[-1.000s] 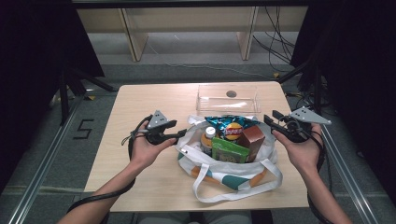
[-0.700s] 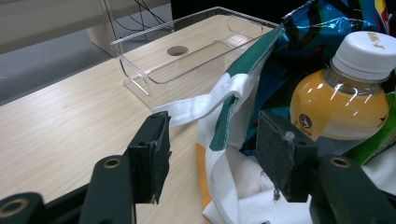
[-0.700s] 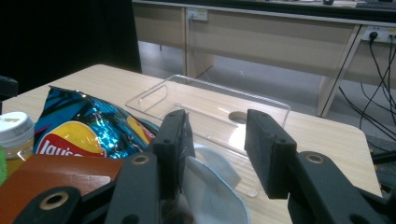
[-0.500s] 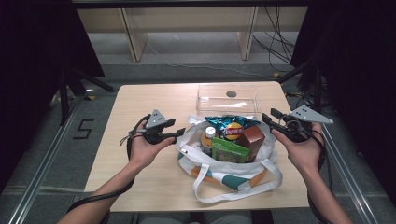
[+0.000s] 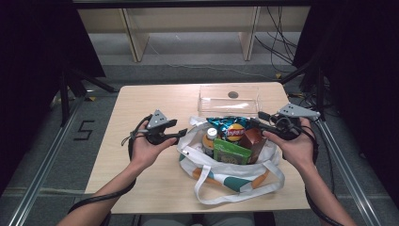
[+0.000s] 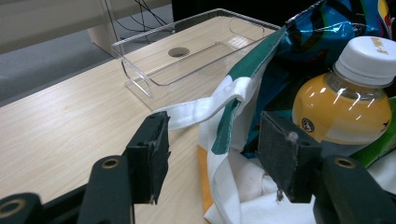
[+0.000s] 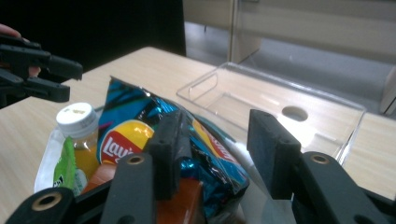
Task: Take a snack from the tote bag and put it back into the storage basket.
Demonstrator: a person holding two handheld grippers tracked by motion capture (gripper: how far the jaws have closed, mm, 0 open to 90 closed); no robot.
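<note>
High view: nearest the person, the two white straps of a white cloth tote bag with green and orange panels trail toward the front edge of the pale wooden table; the bag stands at the table's middle, packed with a green flat packet, a brown carton, an orange juice bottle with a white cap and a blue crisp bag with a yellow and red logo; the left gripper sits in the person's left hand just beside the bag's left rim, jaws apart and pointing at it; the right gripper sits in the right hand at the bag's right rim, jaws apart above the crisp bag's far corner; beyond the bag, near the far edge, lies a clear plastic rectangular tray, well apart from both hands.

Left gripper view: the black jaws stand open with the bag's white-and-green rim and a strap between them, the pads not pressing on the cloth; the juice bottle rises just behind the right-hand jaw, the clear tray lies farther off on the table.

Right gripper view: the jaws stand open; one pad is against the crisp bag's edge, the other stands clear of it, so nothing is clamped.
</note>
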